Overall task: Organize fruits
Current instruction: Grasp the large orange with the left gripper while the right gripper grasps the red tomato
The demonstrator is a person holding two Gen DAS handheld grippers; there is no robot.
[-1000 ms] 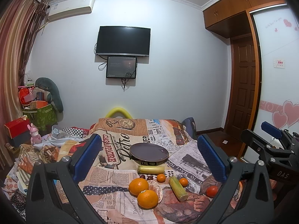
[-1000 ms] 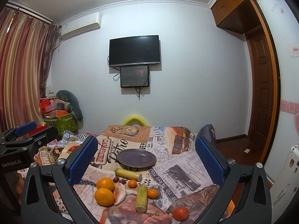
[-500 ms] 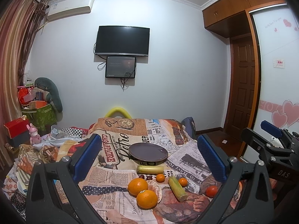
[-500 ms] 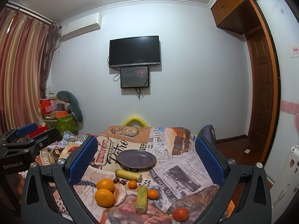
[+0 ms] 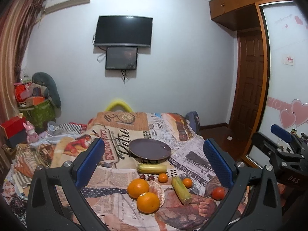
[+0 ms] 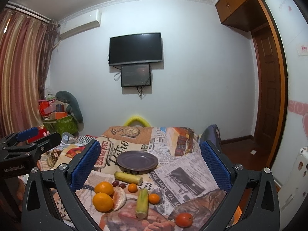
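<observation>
Both tongs — left gripper [image 5: 154, 163] and right gripper [image 6: 150, 165] — hang spread apart and empty above the printed cloth [image 6: 184, 175]. Oranges [image 5: 143, 194], stalk pieces and small fruit lie loose just before the empty plate [image 6: 137, 161]. Probable hazard — round fruit rolling on the soft, uneven cloth if pinched off-centre.

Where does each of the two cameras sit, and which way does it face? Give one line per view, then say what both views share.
Left wrist: sits on the left claw, facing across the cloth-covered table to the wall TV; its own open blue fingers show, and the right claw at the right edge.
Right wrist: sits on the right claw, facing likewise; the left claw shows at the left edge.
Shared: the empty dark plate, two large oranges and the TV.
</observation>
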